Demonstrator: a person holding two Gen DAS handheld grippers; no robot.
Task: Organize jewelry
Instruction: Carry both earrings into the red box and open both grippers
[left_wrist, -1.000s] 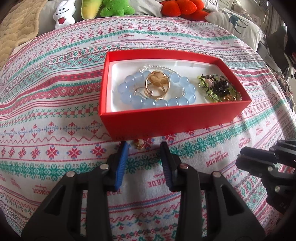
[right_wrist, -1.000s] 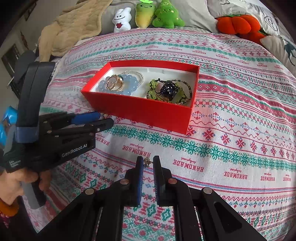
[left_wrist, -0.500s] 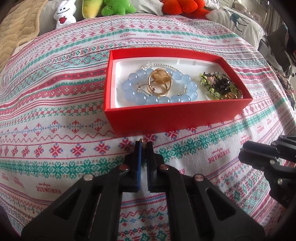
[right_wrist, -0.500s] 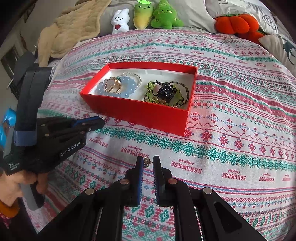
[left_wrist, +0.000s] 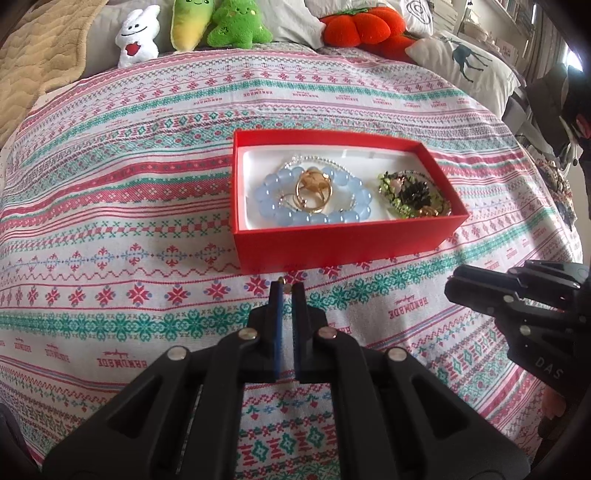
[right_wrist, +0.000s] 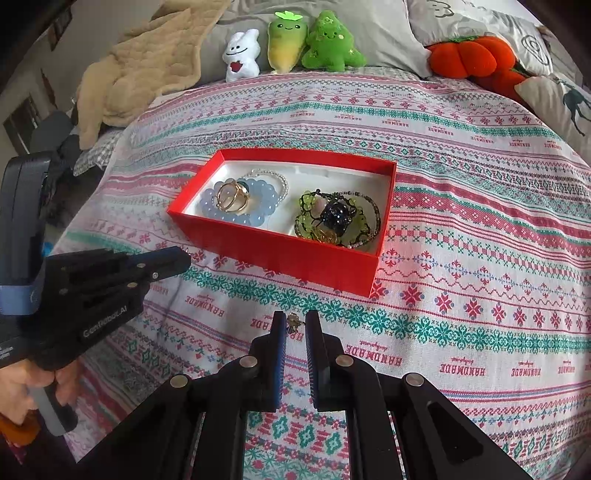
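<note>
Red box (left_wrist: 343, 243) on patterned cloth (left_wrist: 110, 229), open, white lined. Long axis runs left–right in the left view; in the right view skewed, near-left corner toward the left gripper, far-right corner away.

Already in box: blue bead bracelet (left_wrist: 280, 214) at left end with gold rings (left_wrist: 314, 190) lying inside its loop and a thin pearl strand (left_wrist: 317, 159) behind; green and dark beaded cluster (left_wrist: 410, 194) at right end. Both ends occupied, bare lining only between and behind.

Left gripper (left_wrist: 287, 286): jaws narrow, pinched on a small gold piece (left_wrist: 282, 279) that just peeks above the tips. Tips near the box's front wall, below rim height as seen. Piece too small to identify; orientation not readable.

Right gripper (right_wrist: 295, 325): jaws narrow, closed on a small gold piece (right_wrist: 294, 320), possibly an earring, with a thin part reaching across to the right finger. Held above cloth, well short of the box front wall. Long axis of piece appears crosswise between fingers, though too small to be sure.

Judgement: task late. Larger items boxed; the two pinched pieces remain outside. No other loose jewelry seen on cloth. Left: lift each over the rim and release, probably into the bare middle.

Plush toys (right_wrist: 291, 44) along far edge, not involved.
</note>
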